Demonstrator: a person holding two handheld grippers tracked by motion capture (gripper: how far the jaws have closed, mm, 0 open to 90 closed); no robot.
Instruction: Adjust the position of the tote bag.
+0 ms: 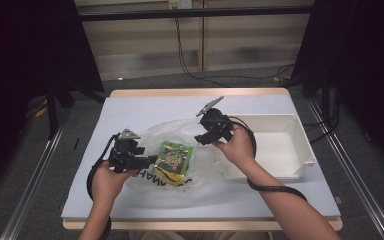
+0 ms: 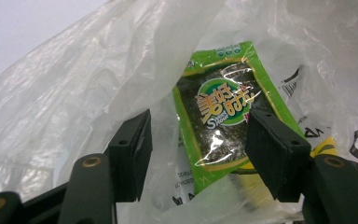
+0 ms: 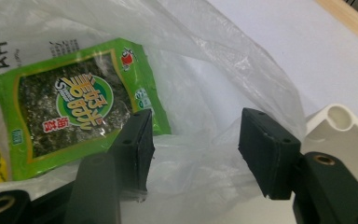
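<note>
Packet (image 1: 173,159) in a clear bag (image 1: 200,165) at worktop (image 1: 130,112) centre.
Left tool (image 1: 150,160) sits at the bag's nine o'clock, right tool (image 1: 200,138) at its one o'clock; both stand with jaws apart and nothing pinched, film and green packet lying beyond their pads. A white tray (image 1: 300,145) rests at three o'clock, just beside the bag.

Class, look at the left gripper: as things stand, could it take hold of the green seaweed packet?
Probably not directly. The left gripper is open and aimed at the green seaweed packet, but the clear plastic bag seems to cover the packet, so the jaws would likely pinch the film along with it.
</note>
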